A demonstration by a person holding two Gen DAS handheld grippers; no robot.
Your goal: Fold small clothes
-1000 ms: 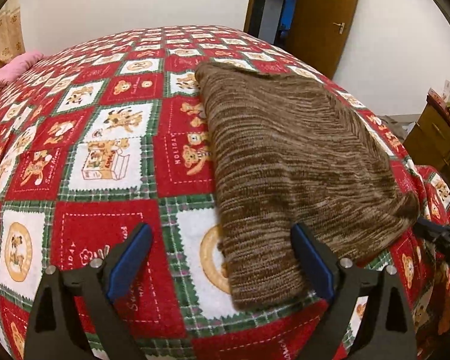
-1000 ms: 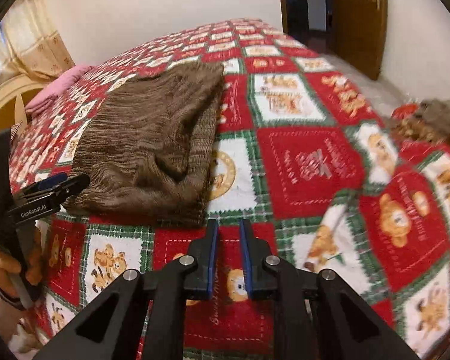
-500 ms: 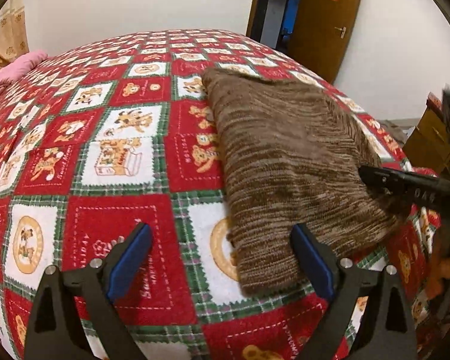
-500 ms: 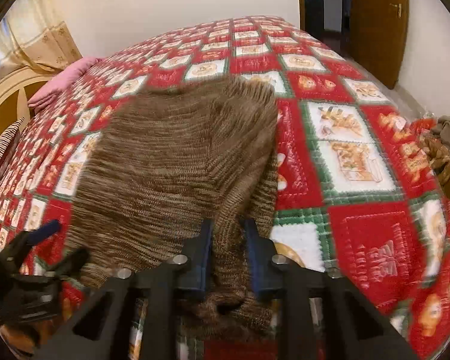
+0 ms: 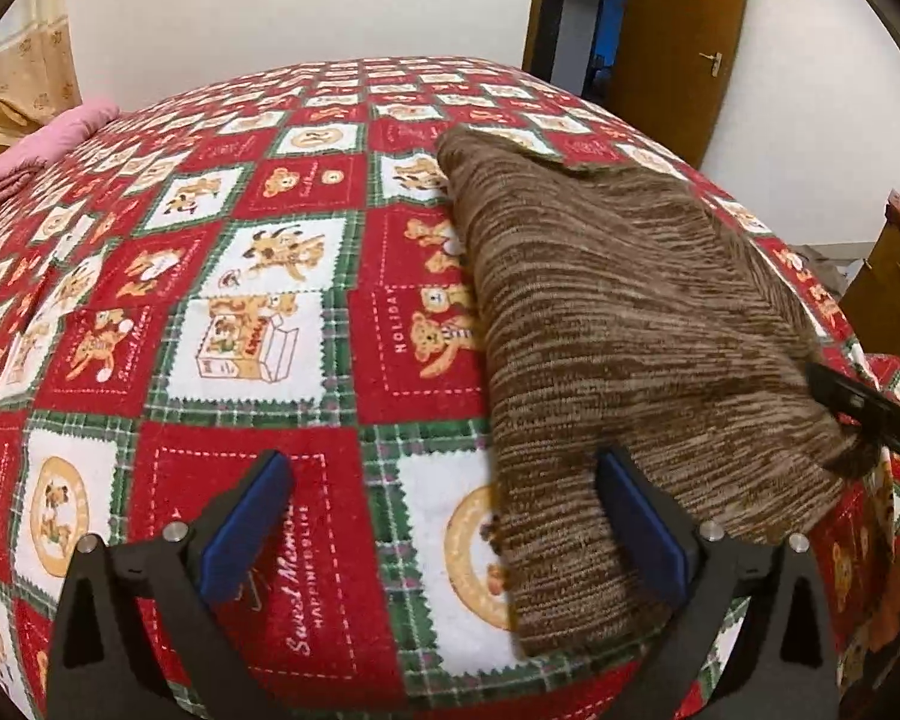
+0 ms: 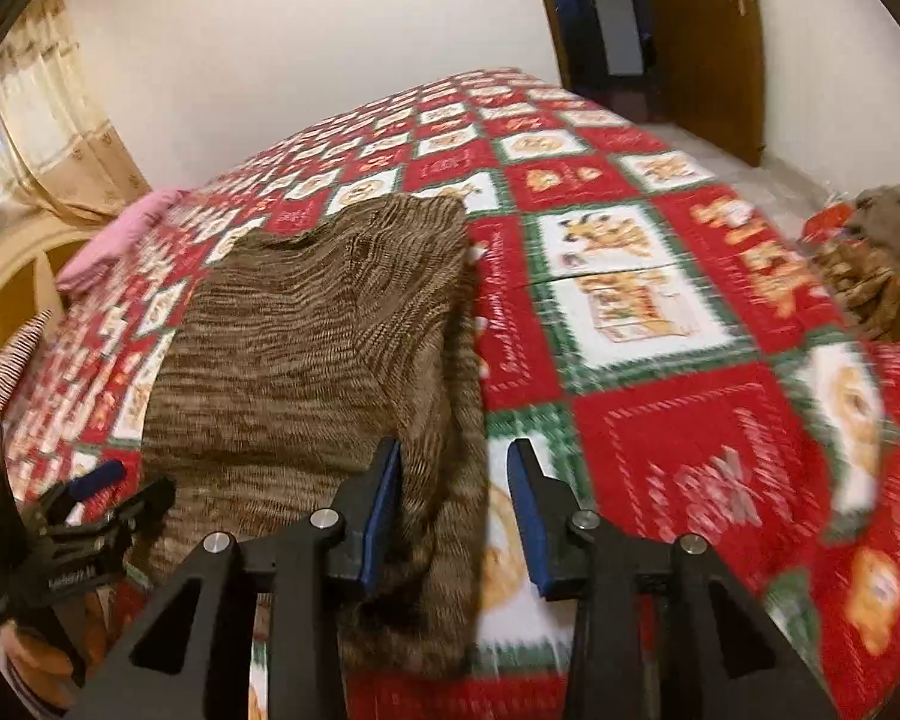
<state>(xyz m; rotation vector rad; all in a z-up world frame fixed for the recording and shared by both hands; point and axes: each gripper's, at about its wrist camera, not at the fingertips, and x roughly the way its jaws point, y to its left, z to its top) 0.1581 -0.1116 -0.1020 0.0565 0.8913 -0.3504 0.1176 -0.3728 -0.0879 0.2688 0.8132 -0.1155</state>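
Note:
A folded brown knitted garment lies on the red patterned bed cover. My left gripper is open wide; its right finger rests over the garment's near corner, its left finger over bare cover. In the right wrist view the garment lies left of centre. My right gripper is open, and the garment's near right edge lies between its fingers. The right gripper's tip also shows in the left wrist view at the garment's right corner. The left gripper shows at lower left in the right wrist view.
A pink pillow lies at the bed's far left. A wooden door stands behind the bed. A wooden cabinet is at the right. A heap of clothes lies off the bed's right side.
My right gripper moved onto the garment's near right edge and has opened from shut. The left gripper stayed open near the garment's left corner.

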